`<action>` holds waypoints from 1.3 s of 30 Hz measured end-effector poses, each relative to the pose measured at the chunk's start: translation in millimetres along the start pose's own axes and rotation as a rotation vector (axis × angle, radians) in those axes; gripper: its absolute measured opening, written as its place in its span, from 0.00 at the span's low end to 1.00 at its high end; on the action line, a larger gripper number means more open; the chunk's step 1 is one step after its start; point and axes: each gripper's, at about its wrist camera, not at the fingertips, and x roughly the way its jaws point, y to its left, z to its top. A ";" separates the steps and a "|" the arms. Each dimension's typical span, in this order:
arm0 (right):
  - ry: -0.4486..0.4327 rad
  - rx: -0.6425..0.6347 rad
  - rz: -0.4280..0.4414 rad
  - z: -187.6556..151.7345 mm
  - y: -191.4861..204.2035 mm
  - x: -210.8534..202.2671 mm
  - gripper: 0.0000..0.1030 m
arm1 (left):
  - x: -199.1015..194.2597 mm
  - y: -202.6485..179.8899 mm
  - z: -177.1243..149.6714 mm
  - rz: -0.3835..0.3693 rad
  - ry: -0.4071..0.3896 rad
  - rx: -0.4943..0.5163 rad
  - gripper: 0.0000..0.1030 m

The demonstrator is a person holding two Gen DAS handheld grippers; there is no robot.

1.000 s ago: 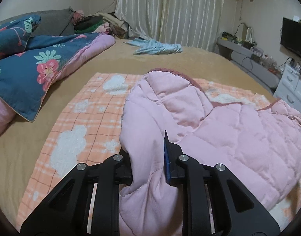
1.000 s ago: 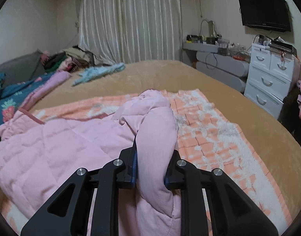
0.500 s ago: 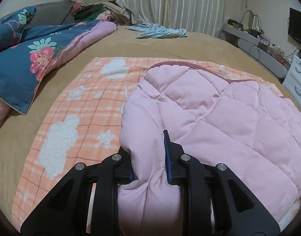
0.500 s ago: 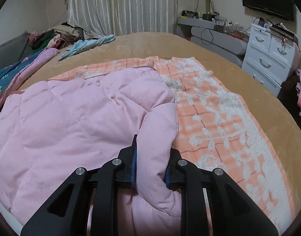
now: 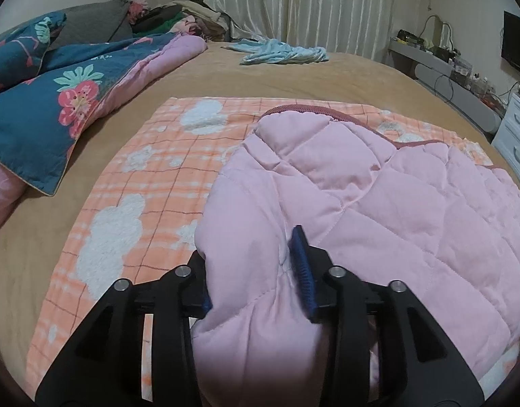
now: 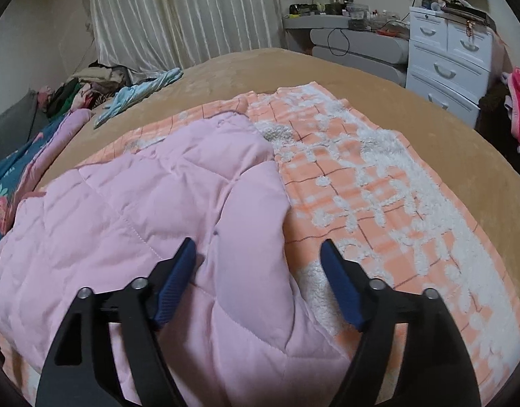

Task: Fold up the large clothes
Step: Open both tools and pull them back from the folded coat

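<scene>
A pink quilted jacket (image 5: 378, 210) lies folded on an orange plaid blanket (image 5: 165, 176) spread over the tan bed. My left gripper (image 5: 249, 244) straddles the jacket's near left fold. Its jaws are opening: the puffy fabric still fills the gap, but the blue right pad (image 5: 302, 271) shows bare. In the right wrist view, the jacket (image 6: 141, 203) covers the left half of the blanket (image 6: 378, 186). My right gripper (image 6: 258, 242) is opening wide over the jacket's near right edge, and neither pad touches the fabric resting between them.
A blue floral quilt (image 5: 39, 108) is heaped at the left of the bed. A light blue garment (image 5: 283, 52) and a pile of clothes (image 5: 178, 20) lie at the far end by the curtains. White drawers (image 6: 446, 64) stand right of the bed.
Both grippers carried the held jacket folds down, and the jacket now lies flatter. The right jaws sprang wide and let go of the fold. The left jaws widened around theirs.
</scene>
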 end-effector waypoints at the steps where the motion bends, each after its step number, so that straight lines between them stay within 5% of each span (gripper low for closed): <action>1: -0.008 0.000 0.001 0.2 0.6 -3.0 0.80 | -2.9 0.6 0.9 -0.008 -0.002 -0.007 0.37; 7: -0.058 0.018 0.028 2.8 1.9 -22.5 0.94 | -18.8 -2.8 4.9 -0.032 -0.016 -0.013 0.54; 9: -0.073 0.020 0.039 3.3 2.4 -30.1 0.95 | -26.3 -3.5 5.5 -0.049 -0.023 -0.021 0.70; 15: -0.109 0.033 0.069 6.1 5.8 -49.7 0.96 | -50.6 -8.2 10.1 -0.057 -0.068 -0.014 0.89; 39: -0.287 -0.019 0.134 4.4 38.3 -155.0 0.96 | -122.7 -24.6 5.3 -0.105 -0.150 0.012 0.91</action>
